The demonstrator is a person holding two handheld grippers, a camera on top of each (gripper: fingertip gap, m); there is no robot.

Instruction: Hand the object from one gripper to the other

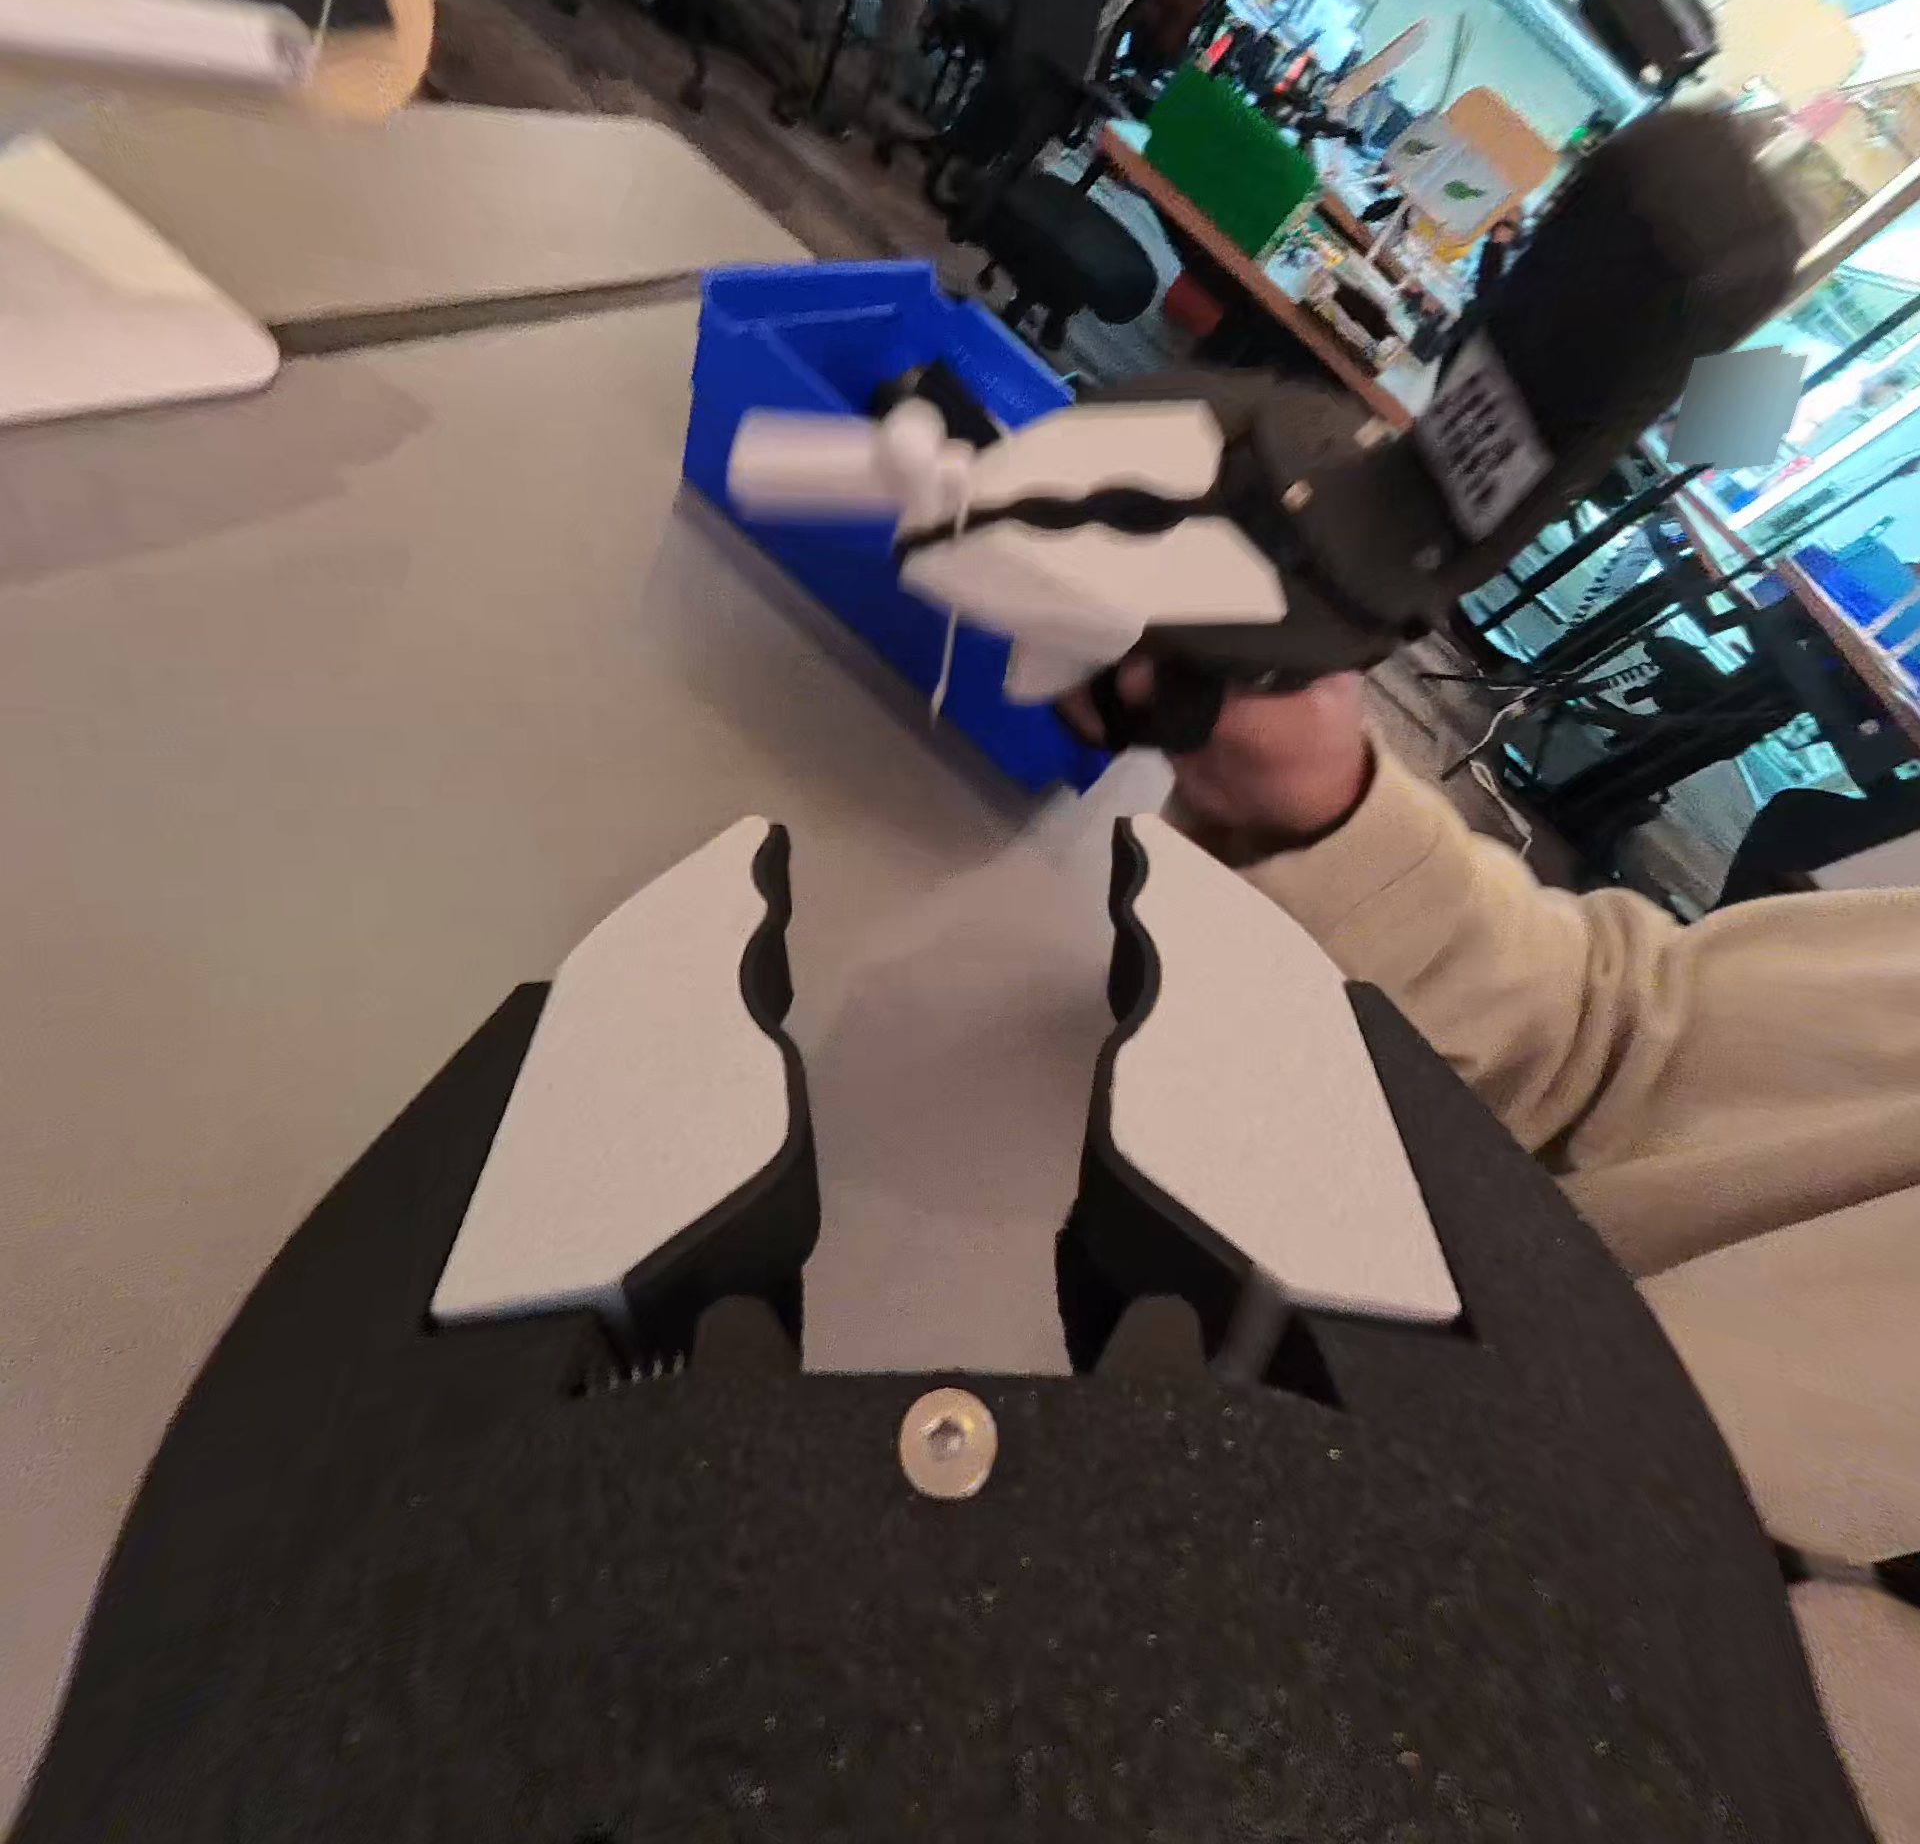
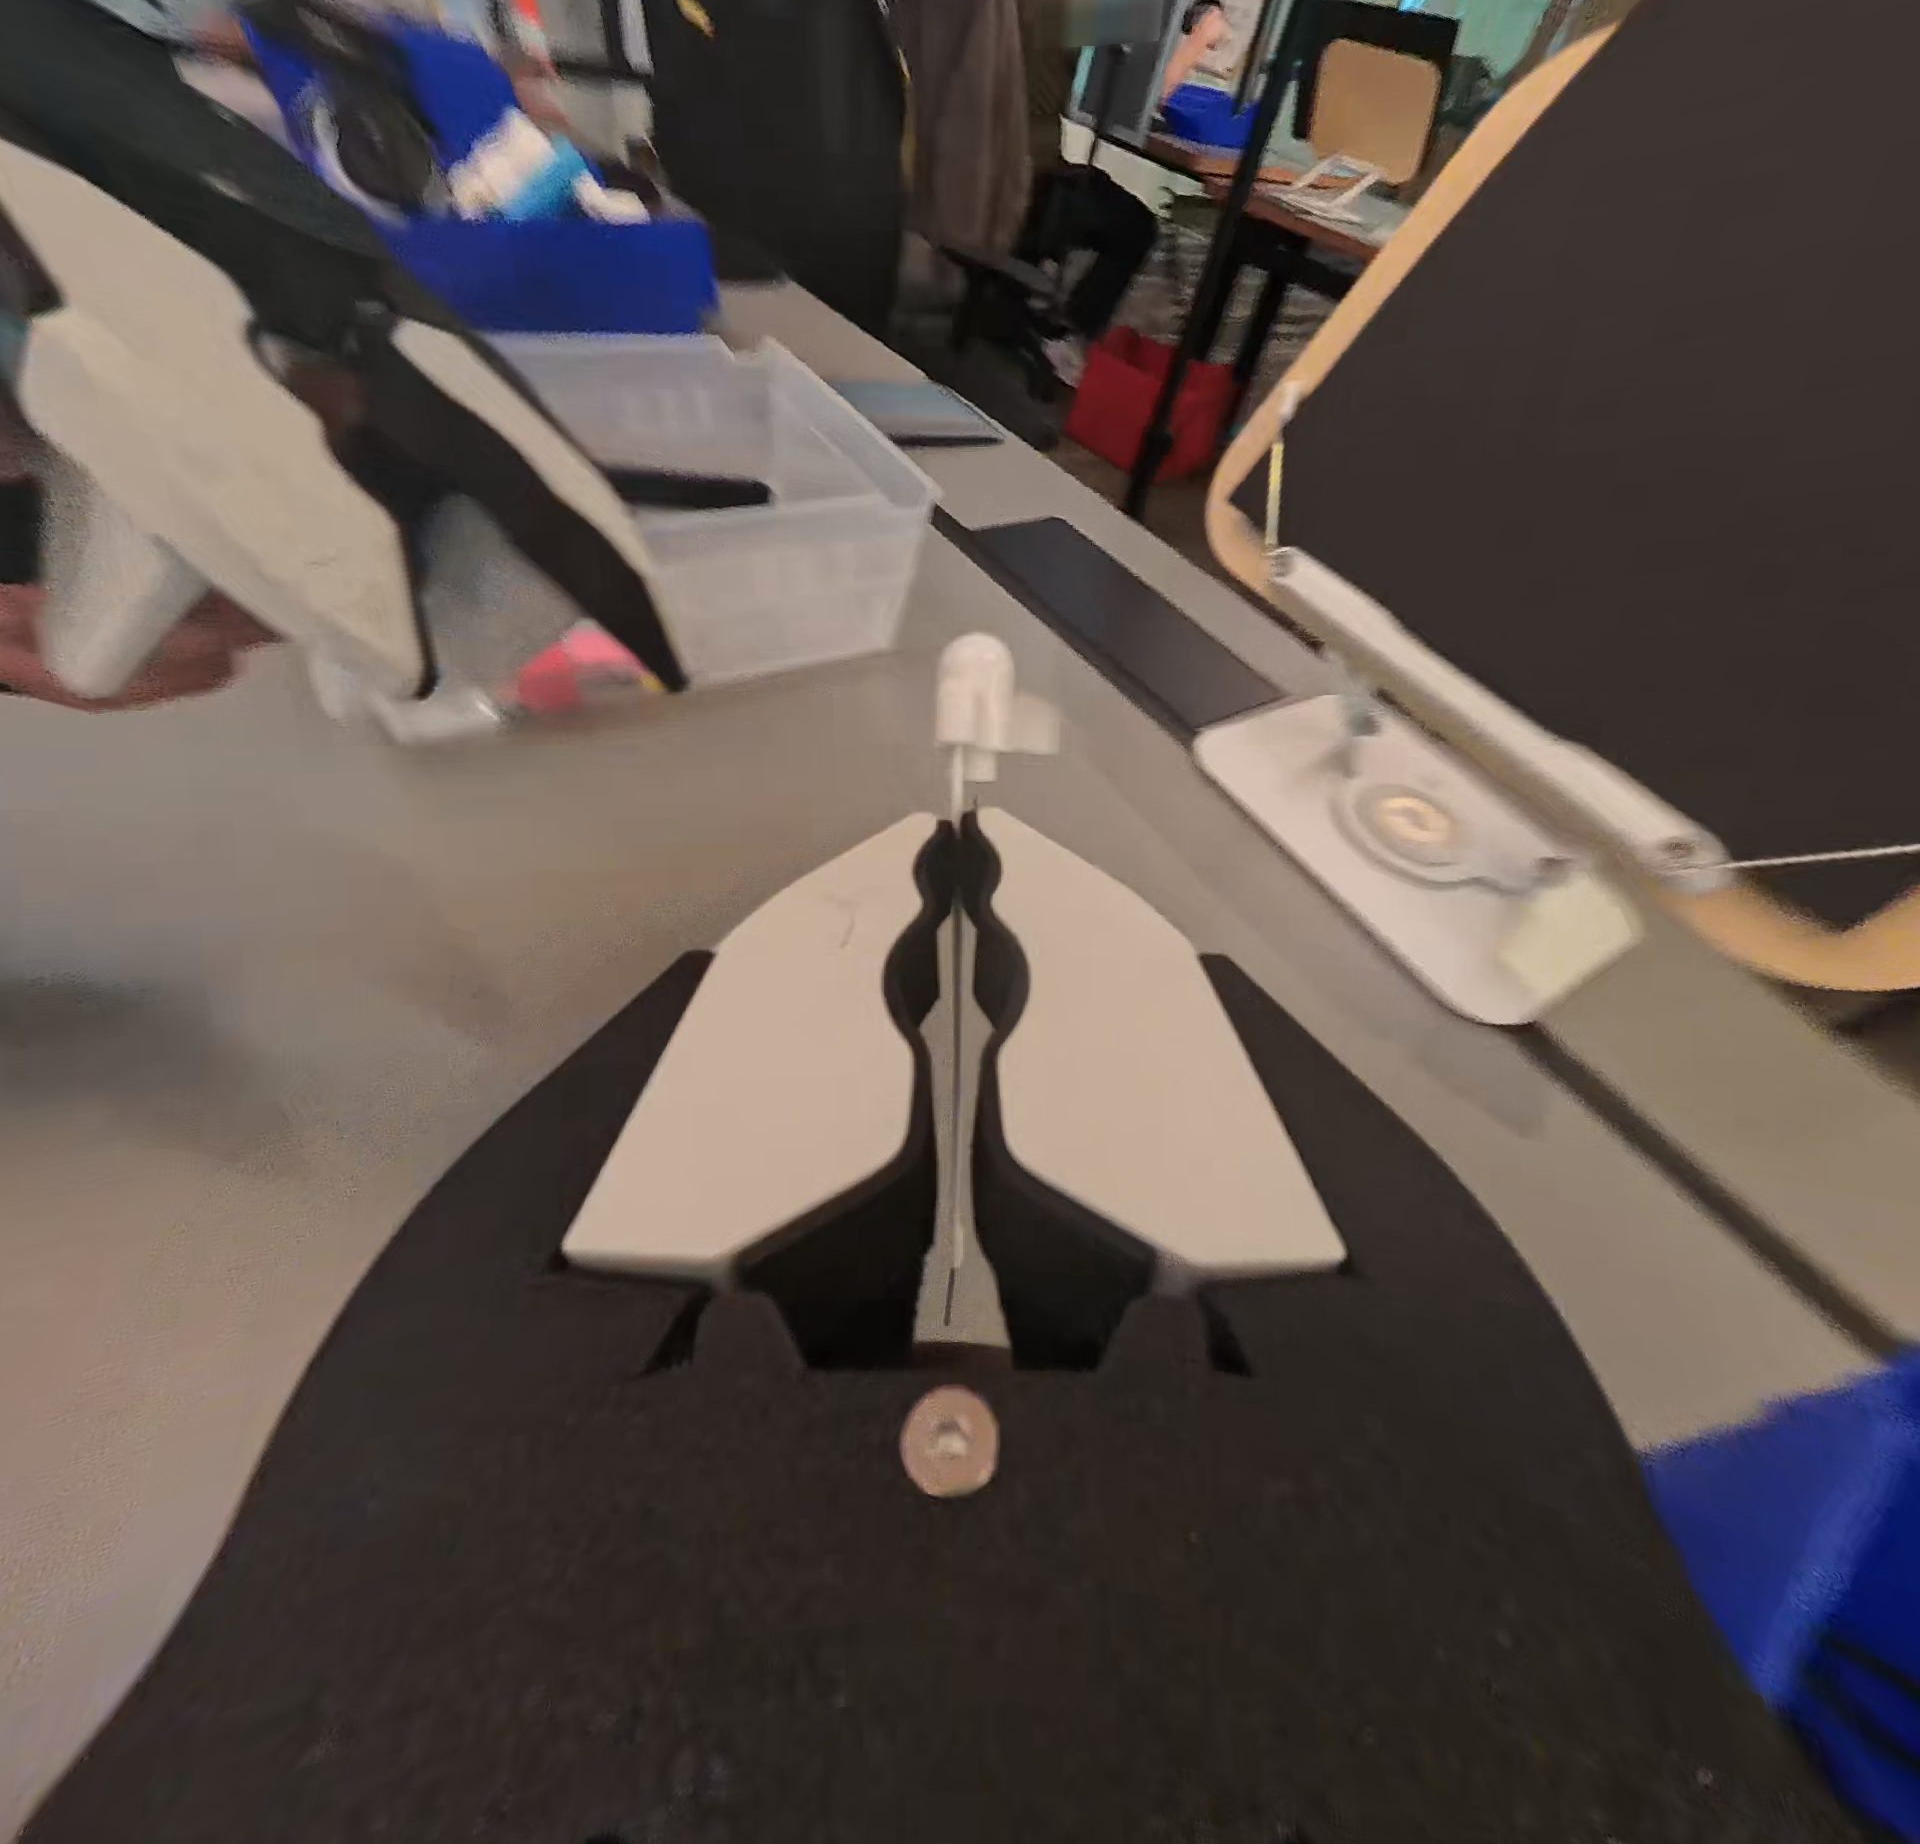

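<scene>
The object is a small white plastic piece with a rounded head and a thin white stem. In the right wrist view my right gripper [image 2: 961, 828] is shut on the stem, and the head [image 2: 977, 693] sticks out past the fingertips. In the left wrist view the right gripper [image 1: 935, 532] holds the object [image 1: 810, 464] in the air above the blue bin, with a thin tail hanging down. My left gripper [image 1: 945, 828] is open and empty, below and short of the object. It also shows open at the upper left of the right wrist view [image 2: 540, 672].
A blue bin [image 1: 831, 589] stands on the grey table [image 1: 364, 755] behind the object. A clear plastic box [image 2: 810, 547], a pink item [image 2: 582, 651], a white lamp base [image 2: 1382, 828] and a dark wood-rimmed panel [image 2: 1662, 340] stand around. A cream sleeve [image 1: 1558, 1015] reaches in from the right. My hands' fingertips stand some 8 cm from each other.
</scene>
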